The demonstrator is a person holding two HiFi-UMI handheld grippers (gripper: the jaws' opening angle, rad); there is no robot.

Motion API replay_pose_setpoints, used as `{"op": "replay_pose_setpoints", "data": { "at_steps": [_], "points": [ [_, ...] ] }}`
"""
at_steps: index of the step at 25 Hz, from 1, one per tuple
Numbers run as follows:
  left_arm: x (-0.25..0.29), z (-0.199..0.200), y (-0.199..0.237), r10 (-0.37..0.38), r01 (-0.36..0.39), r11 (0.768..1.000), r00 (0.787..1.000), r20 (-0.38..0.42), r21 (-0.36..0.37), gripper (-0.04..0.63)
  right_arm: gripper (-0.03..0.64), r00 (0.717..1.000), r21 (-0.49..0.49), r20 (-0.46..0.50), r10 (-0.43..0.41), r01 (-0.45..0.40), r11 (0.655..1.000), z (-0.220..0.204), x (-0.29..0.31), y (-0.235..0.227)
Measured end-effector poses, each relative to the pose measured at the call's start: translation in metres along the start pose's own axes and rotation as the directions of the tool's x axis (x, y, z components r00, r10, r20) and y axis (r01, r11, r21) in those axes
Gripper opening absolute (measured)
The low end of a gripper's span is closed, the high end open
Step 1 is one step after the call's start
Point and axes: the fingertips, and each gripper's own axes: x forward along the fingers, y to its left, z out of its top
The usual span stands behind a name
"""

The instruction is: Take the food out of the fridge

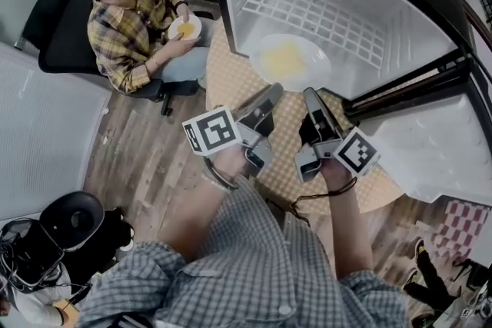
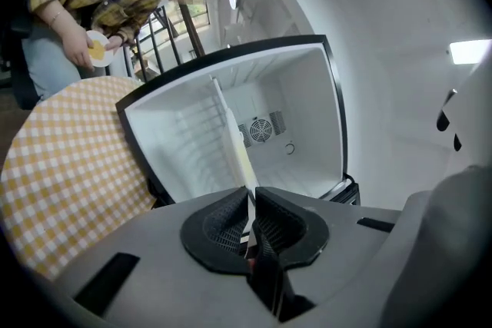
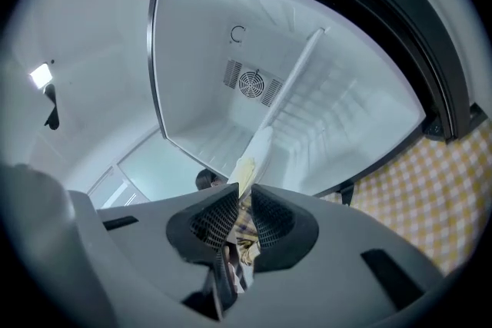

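at the mouth of the open fridge (image 1: 415,31), the left gripper (image 1: 275,91) and right gripper (image 1: 310,94) point at the plate of food (image 1: 288,57) on the shelf (image 1: 342,19). both jaw gaps are narrow and seem empty. this looks like the reach. next, slide over the near rim and clamp.
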Motion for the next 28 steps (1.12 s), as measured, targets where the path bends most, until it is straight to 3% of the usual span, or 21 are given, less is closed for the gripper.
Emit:
{"op": "replay_pose_setpoints", "data": {
  "at_steps": [10,17,28],
  "points": [
    [-0.04,-0.003,0.043,0.105,-0.105,0.994,0.993,0.045,-0.008,0.037,0.046,0.989,0.04,-0.148,-0.021,0.027,0.999,-0.054,0.017,-0.021],
    [-0.062,-0.005,0.078,0.156,-0.156,0.988,0.987,0.029,-0.013,0.037,0.046,0.974,0.059,-0.222,-0.049,0.064,0.996,-0.091,0.03,-0.036],
    [-0.083,-0.025,0.135,0.249,-0.249,0.965,0.968,-0.016,-0.086,0.04,0.046,0.935,0.048,-0.326,-0.141,0.165,0.985,-0.136,0.038,-0.078]
  ]
}}
